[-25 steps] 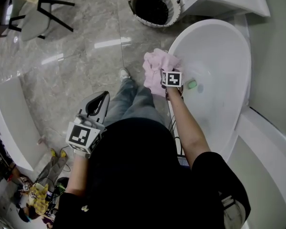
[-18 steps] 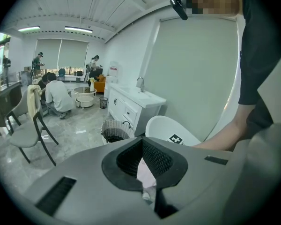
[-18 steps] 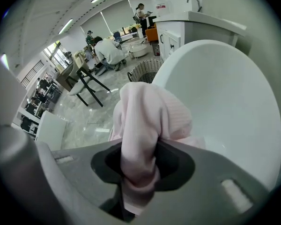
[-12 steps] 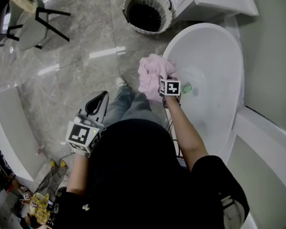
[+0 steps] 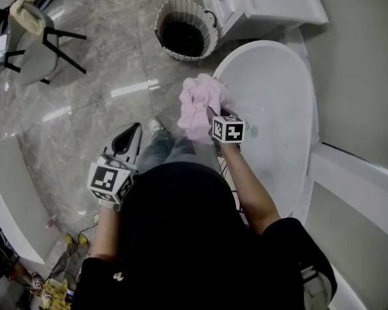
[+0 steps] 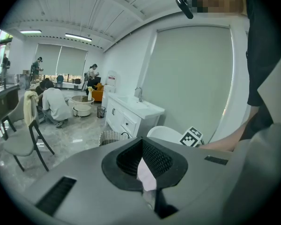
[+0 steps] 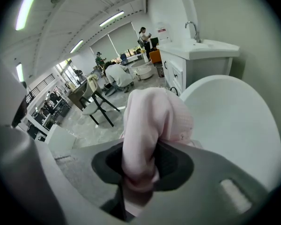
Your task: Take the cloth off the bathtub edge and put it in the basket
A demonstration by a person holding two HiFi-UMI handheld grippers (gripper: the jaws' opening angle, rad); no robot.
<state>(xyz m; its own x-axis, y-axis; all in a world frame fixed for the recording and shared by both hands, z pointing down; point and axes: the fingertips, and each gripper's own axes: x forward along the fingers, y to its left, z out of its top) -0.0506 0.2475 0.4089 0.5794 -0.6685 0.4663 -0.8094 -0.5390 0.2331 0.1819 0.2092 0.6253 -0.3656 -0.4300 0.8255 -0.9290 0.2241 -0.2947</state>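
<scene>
Two grippers in view. The right gripper [image 5: 215, 120] has just been closing its jaws, and they now pinch the pink cloth [image 5: 197, 105], bunched between the pads. A second ago the cloth lay draped on the left rim of the bathtub [image 5: 297, 102]. It has since been lifted and hangs from the jaws above that rim. The basket [image 5: 160, 36] stands on the floor past the tub's far end, well apart from the cloth. The left gripper [image 5: 130, 133] has its jaws pressed together and holds nothing.

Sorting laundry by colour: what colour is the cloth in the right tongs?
Pale pink cloth; clearest in the right gripper view.
</scene>
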